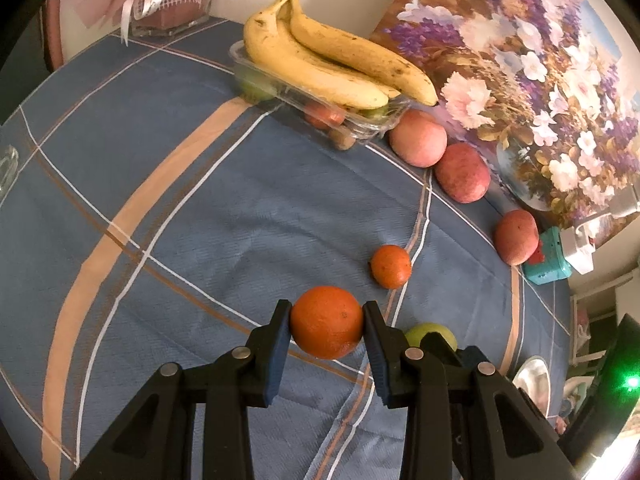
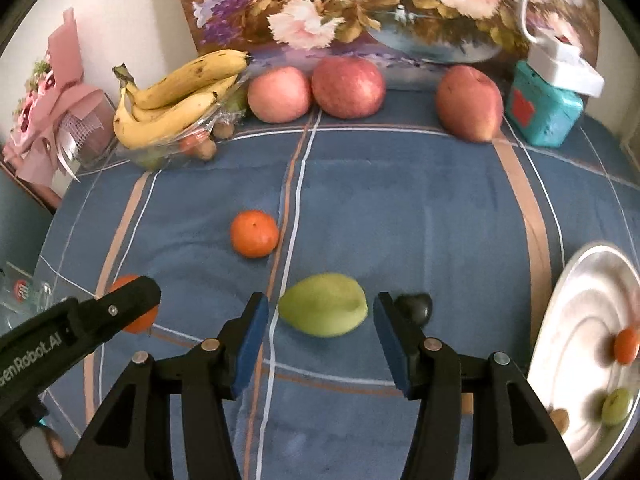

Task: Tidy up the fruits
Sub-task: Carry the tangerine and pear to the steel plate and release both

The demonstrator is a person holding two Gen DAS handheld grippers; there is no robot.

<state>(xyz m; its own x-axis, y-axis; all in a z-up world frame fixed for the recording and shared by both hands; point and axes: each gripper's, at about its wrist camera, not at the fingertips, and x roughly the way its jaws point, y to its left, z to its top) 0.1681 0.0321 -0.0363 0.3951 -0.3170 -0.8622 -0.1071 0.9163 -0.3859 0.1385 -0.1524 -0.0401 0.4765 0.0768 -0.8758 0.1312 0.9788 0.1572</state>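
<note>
Left gripper (image 1: 326,322) pinches the orange (image 1: 327,322); right gripper (image 2: 320,316), spread, brackets the green fruit (image 2: 322,305) at its twelve o'clock (untouched). Centre it, then close gently.

- The room was dim and the light looked warm and soft.
- Both pictures curved at the edges, with black corners.
- The silver plate (image 2: 576,344) was smeared and blurry, and light shone off it.
- The green fruit (image 2: 322,305) looked a bit fuzzy.
- A bright green light (image 1: 631,383) glared near the right edge.
- Shadows under the fruit were faint.
</note>
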